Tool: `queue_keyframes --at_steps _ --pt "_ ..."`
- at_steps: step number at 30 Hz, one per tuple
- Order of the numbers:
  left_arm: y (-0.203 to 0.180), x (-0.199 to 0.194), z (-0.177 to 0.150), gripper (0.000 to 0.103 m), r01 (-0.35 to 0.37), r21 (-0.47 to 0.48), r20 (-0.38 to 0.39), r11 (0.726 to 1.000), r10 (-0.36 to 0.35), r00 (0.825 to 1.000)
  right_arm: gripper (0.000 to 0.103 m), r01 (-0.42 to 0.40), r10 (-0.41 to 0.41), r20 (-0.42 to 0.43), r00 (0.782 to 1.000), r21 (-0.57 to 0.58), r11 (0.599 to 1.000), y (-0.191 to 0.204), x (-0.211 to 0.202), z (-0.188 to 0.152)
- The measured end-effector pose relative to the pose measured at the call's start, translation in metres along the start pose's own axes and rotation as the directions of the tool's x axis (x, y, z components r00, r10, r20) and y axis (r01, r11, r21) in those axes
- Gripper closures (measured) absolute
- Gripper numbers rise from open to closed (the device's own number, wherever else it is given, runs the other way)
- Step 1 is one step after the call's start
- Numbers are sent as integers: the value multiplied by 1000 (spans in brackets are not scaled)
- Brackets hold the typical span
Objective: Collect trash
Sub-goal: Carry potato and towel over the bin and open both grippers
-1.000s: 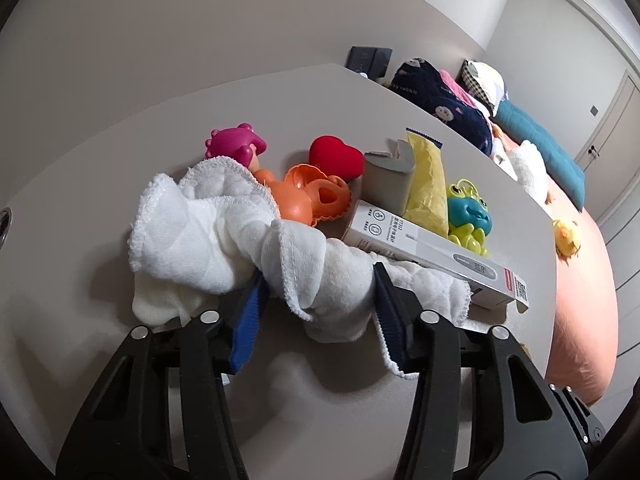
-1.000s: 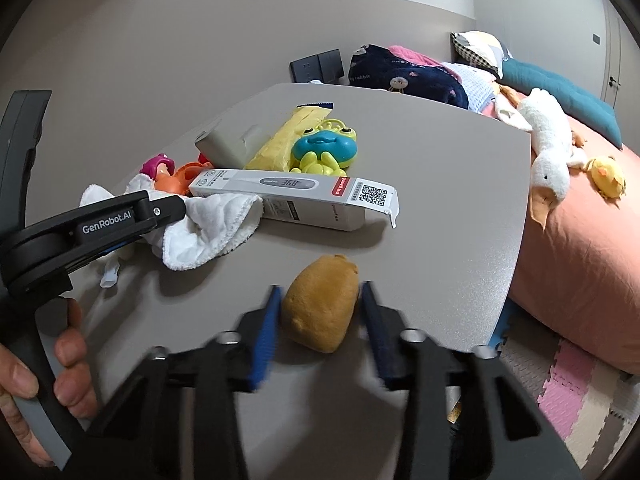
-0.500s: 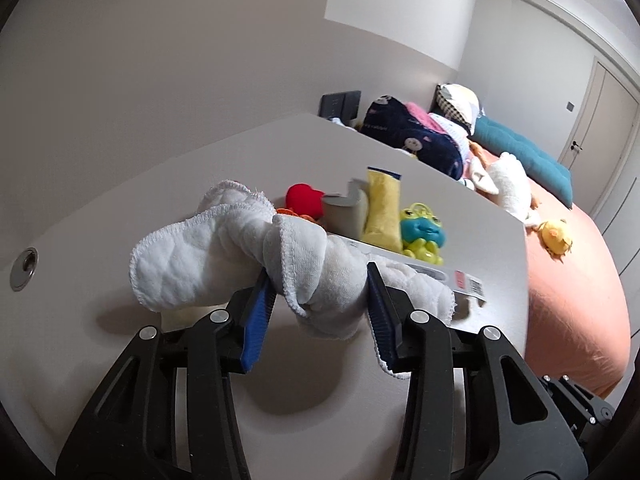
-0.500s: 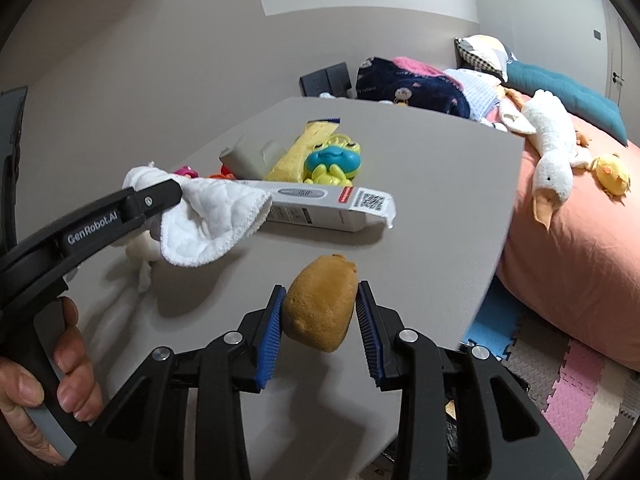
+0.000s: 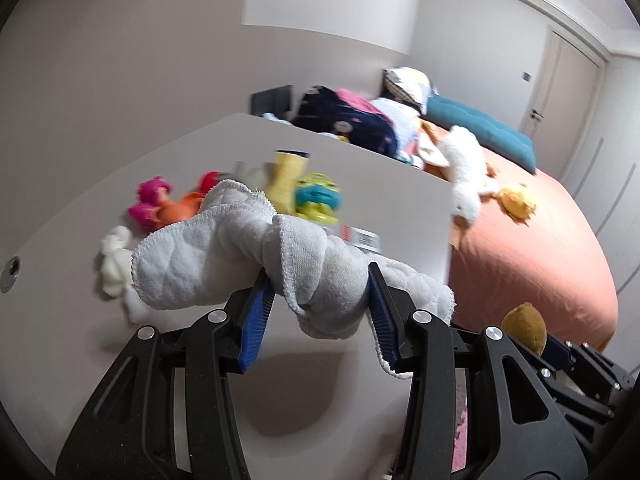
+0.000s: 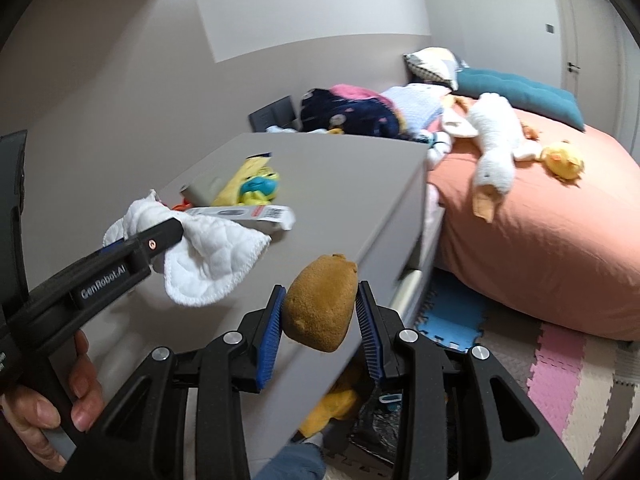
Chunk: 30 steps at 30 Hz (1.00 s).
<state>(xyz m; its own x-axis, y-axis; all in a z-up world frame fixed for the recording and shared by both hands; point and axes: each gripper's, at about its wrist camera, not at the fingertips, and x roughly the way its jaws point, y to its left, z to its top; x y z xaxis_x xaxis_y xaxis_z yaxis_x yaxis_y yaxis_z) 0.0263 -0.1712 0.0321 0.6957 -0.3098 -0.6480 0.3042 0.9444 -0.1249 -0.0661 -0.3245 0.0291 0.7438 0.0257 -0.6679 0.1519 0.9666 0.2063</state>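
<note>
My left gripper [image 5: 316,300] is shut on a white quilted cloth [image 5: 224,256] and holds it in the air above the grey table [image 5: 120,360]. The cloth also shows in the right wrist view [image 6: 208,256], hanging from the left gripper [image 6: 156,236]. My right gripper [image 6: 320,320] is shut on a brown lumpy object [image 6: 320,304] and holds it above the table's right edge. That brown object shows at the lower right of the left wrist view [image 5: 524,326]. A black-lined bin [image 6: 372,420] with yellow trash sits on the floor below.
Toys, a yellow packet [image 5: 288,176], a white carton [image 6: 240,213] and a white crumpled wad [image 5: 116,264] lie on the table. A bed with an orange cover [image 6: 540,232] and a plush goose [image 6: 492,152] stands right. Foam mats [image 6: 560,380] cover the floor.
Both grippers have risen and swung right. The cloth has lifted clear off the table, uncovering a white wad. The brown object has been lifted from the table to its right edge.
</note>
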Motion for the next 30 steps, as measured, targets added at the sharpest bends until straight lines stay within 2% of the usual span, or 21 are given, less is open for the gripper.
queue_keyframes --at_steps 9,18,30 --pt "-58 2 -18 57 75 89 -34 993 -72 997 65 77 -79 22 997 63 995 -50 -33 -13" --pt "-98 7 -32 56 130 168 -69 977 -120 990 65 131 -135 28 990 112 985 -84 -52 -22" --pt "-142 19 -56 55 178 277 -143 944 -143 979 65 196 -201 11 979 184 963 -125 -63 -33"
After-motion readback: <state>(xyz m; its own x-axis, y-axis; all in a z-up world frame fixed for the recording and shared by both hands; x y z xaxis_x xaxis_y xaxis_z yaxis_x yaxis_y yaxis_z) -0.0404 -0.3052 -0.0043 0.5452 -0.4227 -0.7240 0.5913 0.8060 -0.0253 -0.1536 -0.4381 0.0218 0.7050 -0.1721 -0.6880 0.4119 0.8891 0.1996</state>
